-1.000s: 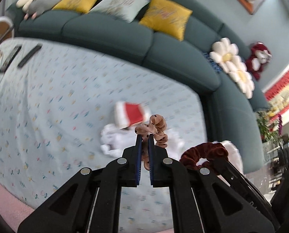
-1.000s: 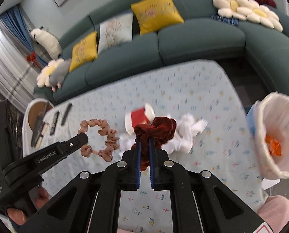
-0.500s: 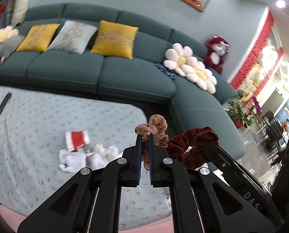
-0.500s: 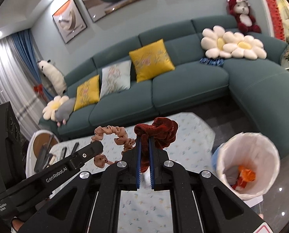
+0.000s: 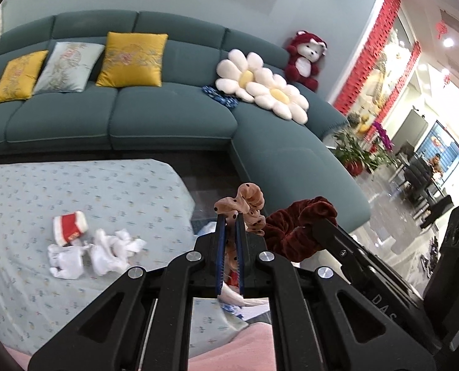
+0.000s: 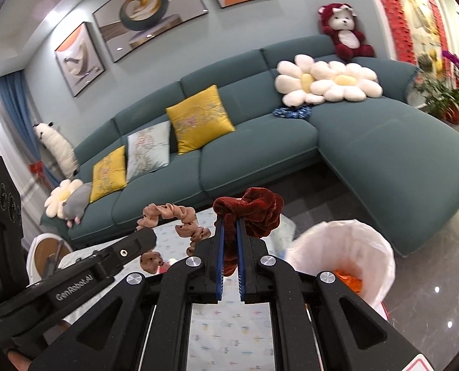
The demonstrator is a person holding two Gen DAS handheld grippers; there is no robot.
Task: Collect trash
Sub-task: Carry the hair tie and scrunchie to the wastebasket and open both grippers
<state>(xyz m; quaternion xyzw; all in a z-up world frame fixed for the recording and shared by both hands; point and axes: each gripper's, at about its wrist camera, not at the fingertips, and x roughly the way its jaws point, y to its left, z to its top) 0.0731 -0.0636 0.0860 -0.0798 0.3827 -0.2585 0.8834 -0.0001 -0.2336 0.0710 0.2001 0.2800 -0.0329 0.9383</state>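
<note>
Trash in hand is two hair scrunchies: the left claw (image 5: 229,225) is clamped on a pink dotted scrunchie (image 5: 245,204), and the right claw (image 6: 229,232) is clamped on a dark red velvet scrunchie (image 6: 254,210). Both are held in the air past the worktop (image 5: 75,191) edge, close beside each other. The lined trash bin (image 6: 353,253) stands on the floor to the right of the right claw, with something orange already inside. A red and white paper cup (image 5: 70,227) and crumpled white tissues (image 5: 106,250) lie on the worktop, not yet collected. The likeliest slip is a release made short of the rim, dropping a scrunchie on the floor. The loops hang so near one another that one could snag the other claw, and soft fabric may cling to the pads after opening.
</note>
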